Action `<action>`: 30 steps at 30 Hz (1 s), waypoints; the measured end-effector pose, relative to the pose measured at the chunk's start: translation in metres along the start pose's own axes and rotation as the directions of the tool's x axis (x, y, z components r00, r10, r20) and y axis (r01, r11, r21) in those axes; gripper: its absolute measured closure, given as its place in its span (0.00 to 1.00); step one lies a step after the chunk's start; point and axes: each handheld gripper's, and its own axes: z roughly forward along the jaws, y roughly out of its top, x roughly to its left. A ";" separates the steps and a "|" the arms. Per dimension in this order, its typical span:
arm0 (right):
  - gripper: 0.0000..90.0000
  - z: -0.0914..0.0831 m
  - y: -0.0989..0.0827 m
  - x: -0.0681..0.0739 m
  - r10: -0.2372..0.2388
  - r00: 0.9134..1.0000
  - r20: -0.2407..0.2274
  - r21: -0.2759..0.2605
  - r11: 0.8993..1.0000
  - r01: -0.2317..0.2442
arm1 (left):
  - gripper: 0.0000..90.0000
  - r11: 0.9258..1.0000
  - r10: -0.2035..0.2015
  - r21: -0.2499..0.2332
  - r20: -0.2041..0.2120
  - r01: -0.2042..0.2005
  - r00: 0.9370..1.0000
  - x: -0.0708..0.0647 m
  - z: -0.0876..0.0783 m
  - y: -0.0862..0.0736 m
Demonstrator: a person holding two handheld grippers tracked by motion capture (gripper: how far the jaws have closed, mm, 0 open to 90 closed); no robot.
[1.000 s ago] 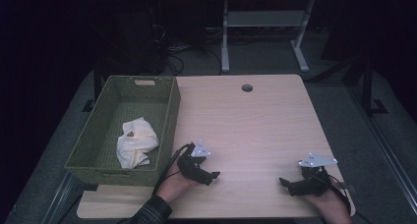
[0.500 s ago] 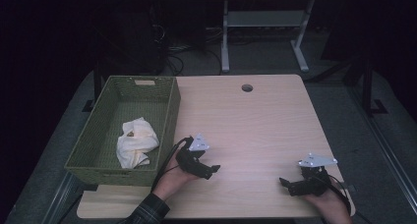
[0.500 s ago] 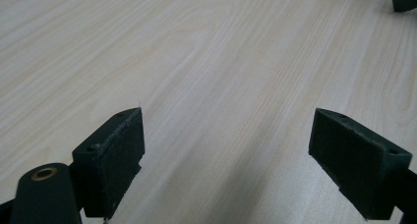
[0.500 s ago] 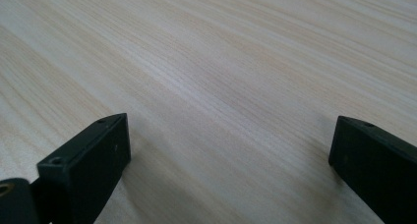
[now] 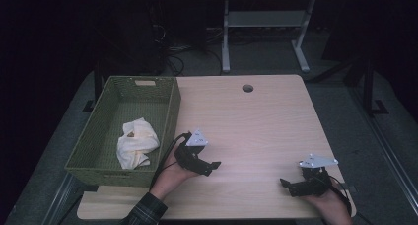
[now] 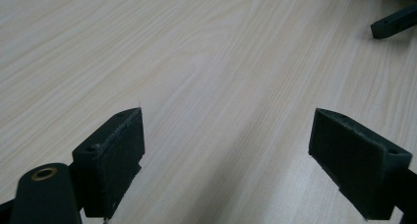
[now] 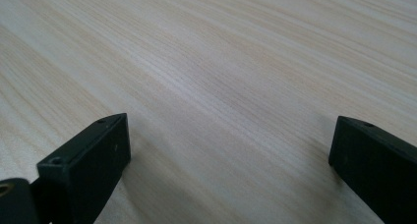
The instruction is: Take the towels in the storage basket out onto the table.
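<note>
My left gripper is held in a hand near the front of the wooden table, just right of the green woven basket. In the left gripper view, the left gripper stands open with bare wood between its pads. My right gripper rests at the front right of the table, pointing left. In the right gripper view, the right gripper is open too, over bare wood. One jaw tip of the right gripper appears at the top right of the left gripper view.
A crumpled white cloth lies inside the basket, which sits at the table's left edge. A round cable hole is at the table's far side. Beyond the table stands a metal frame on a dark floor.
My left gripper has moved away from the table's front edge and now points to the right. The right gripper has stayed where it was.
</note>
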 end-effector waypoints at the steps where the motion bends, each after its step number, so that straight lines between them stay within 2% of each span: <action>1: 0.02 0.000 0.000 0.000 0.000 1.000 0.000 0.000 1.000 0.000 | 0.14 1.000 -0.001 -0.001 0.001 0.001 1.000 0.001 -0.001 0.001; 3: 0.02 0.000 0.000 0.000 0.000 1.000 0.000 0.000 1.000 0.000 | 0.14 1.000 -0.009 -0.003 0.002 0.009 1.000 0.001 -0.001 0.002; 13: 0.02 0.000 0.000 0.000 0.000 1.000 0.000 0.000 1.000 0.000 | 0.14 1.000 0.008 0.009 0.009 -0.008 1.000 0.002 -0.008 0.011; 19: 0.02 0.000 0.000 0.000 0.000 1.000 0.000 0.000 1.000 0.000 | 0.14 1.000 -0.015 0.004 0.020 0.015 1.000 0.004 -0.013 0.018; 25: 0.02 0.000 0.000 0.000 0.000 1.000 0.000 0.000 1.000 0.000 | 0.14 1.000 -0.010 0.013 0.031 0.009 0.999 0.005 -0.018 0.025; 30: 0.02 0.000 0.000 0.000 0.000 1.000 0.000 0.000 1.000 0.000 | 0.14 1.000 -0.007 0.002 0.033 0.007 0.999 0.008 -0.024 0.031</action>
